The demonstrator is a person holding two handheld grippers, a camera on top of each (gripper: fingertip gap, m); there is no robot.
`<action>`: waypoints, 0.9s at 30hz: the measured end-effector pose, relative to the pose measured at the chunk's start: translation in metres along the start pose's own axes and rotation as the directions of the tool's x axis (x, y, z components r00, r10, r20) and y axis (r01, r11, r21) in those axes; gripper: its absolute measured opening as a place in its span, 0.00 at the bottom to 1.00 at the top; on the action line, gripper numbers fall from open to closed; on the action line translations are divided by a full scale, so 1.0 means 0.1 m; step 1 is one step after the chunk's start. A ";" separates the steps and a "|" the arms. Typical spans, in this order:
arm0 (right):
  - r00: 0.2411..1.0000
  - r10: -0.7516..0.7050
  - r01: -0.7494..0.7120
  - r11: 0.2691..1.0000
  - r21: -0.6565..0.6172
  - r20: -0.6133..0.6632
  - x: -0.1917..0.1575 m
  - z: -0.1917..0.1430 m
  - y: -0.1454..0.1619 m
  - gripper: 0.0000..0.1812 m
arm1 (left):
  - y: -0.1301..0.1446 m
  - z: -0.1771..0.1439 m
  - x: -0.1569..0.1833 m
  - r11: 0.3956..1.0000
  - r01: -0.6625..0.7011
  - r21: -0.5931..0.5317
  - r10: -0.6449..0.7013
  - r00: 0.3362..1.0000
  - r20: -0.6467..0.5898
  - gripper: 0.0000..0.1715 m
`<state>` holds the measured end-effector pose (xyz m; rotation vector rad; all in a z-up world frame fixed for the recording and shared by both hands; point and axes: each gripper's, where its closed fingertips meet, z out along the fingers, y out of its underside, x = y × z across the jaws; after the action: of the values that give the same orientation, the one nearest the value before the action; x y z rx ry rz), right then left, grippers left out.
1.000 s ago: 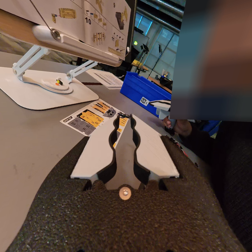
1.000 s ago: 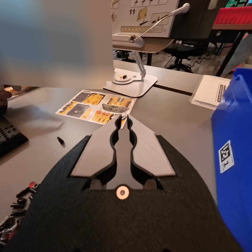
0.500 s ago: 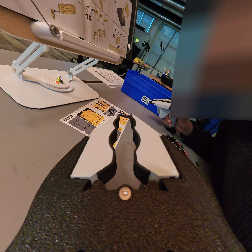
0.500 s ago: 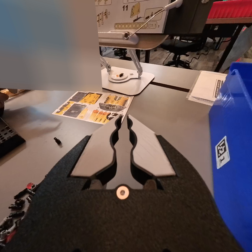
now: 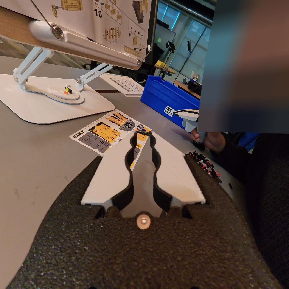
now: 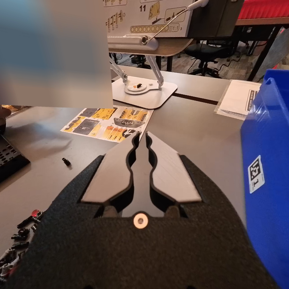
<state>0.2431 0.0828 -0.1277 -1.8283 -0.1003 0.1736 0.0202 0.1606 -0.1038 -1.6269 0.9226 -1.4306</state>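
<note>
Left tool (image 5: 142, 133) was pinching a small black pin (image 5: 143, 133) crosswise at the very tips, the jaws set only as wide as the pin; it looked caught by its ends, so a light hold, and whether it sat square could not be told. The tool hung just above the bench (image 5: 39, 164), tips over the near corner of a sticker sheet (image 5: 101, 136), not touching it as far as could be seen. Right tool (image 6: 142, 133) held nothing: the jaws were nearly together, a narrow slit between the tips. It was also above the bench, at the sheet's near edge. To its left a loose pin (image 6: 66, 161) lay alone on the bench, near but apart from the tool. A parts pile (image 6: 20, 234) of small black and red bits lay at the near left, and a black perforated plate (image 6: 9, 156) just beyond it. A blue bin (image 6: 265, 140) stood close on the right, beside the right tool, contents hidden. A hand (image 5: 209, 140) gripped that tool's handle. Behind the sheet stood a white stand (image 5: 46, 106) with a few tiny yellow and orange bits (image 5: 67, 91) on its base and an open booklet (image 5: 109, 18) clipped on top. A sleeved paper (image 5: 125, 84) lay farther back, between stand and bin.
</note>
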 end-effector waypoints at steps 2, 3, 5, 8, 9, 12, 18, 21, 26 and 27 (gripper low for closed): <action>1.000 0.001 -0.001 1.000 -0.001 0.001 0.00 0.00 0.00 0.04 | 0.01 0.01 0.00 1.000 -0.001 -0.004 0.001 1.000 0.001 0.09; 1.000 0.001 -0.001 1.000 -0.001 0.001 0.00 0.00 0.00 0.04 | 0.01 0.01 0.00 1.000 0.000 -0.004 0.000 1.000 0.002 0.09; 1.000 0.000 0.000 1.000 -0.001 0.000 0.00 0.00 0.00 0.04 | 0.00 0.00 0.00 1.000 0.000 -0.002 0.000 1.000 0.003 0.09; 1.000 -0.004 0.004 1.000 -0.002 -0.001 0.00 0.00 0.00 0.04 | 0.01 0.01 0.00 1.000 -0.003 -0.004 0.003 1.000 0.005 0.09; 1.000 -0.007 0.007 1.000 -0.003 -0.001 -0.01 0.00 0.00 0.04 | 0.01 0.01 0.00 1.000 -0.006 -0.005 0.006 1.000 0.006 0.09; 1.000 -0.020 0.020 1.000 -0.011 0.000 -0.02 0.01 0.01 0.04 | 0.01 0.01 0.00 1.000 -0.015 -0.010 0.015 1.000 0.010 0.09; 0.995 -0.103 0.104 0.993 -0.051 0.012 -0.13 0.03 0.07 0.05 | 0.03 0.02 0.01 0.999 -0.045 -0.019 0.046 0.998 0.033 0.09; 0.987 -0.158 0.160 0.986 -0.052 0.042 -0.26 0.04 0.05 0.13 | 0.02 0.02 0.00 0.998 -0.053 -0.018 0.054 0.997 0.047 0.09; 0.950 -0.218 0.224 0.975 -0.002 0.225 -0.79 -0.03 -0.05 0.30 | 0.03 0.03 -0.04 0.999 -0.046 -0.025 0.047 0.996 0.076 0.09; 0.937 -0.222 0.227 0.974 0.014 0.269 -0.94 -0.05 -0.07 0.31 | 0.03 0.03 -0.05 0.999 -0.042 -0.025 0.044 0.996 0.077 0.09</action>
<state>0.1518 0.0648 -0.1139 -1.7859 -0.5015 0.2600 0.0224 0.1639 -0.1090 -1.6587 0.9274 -1.3227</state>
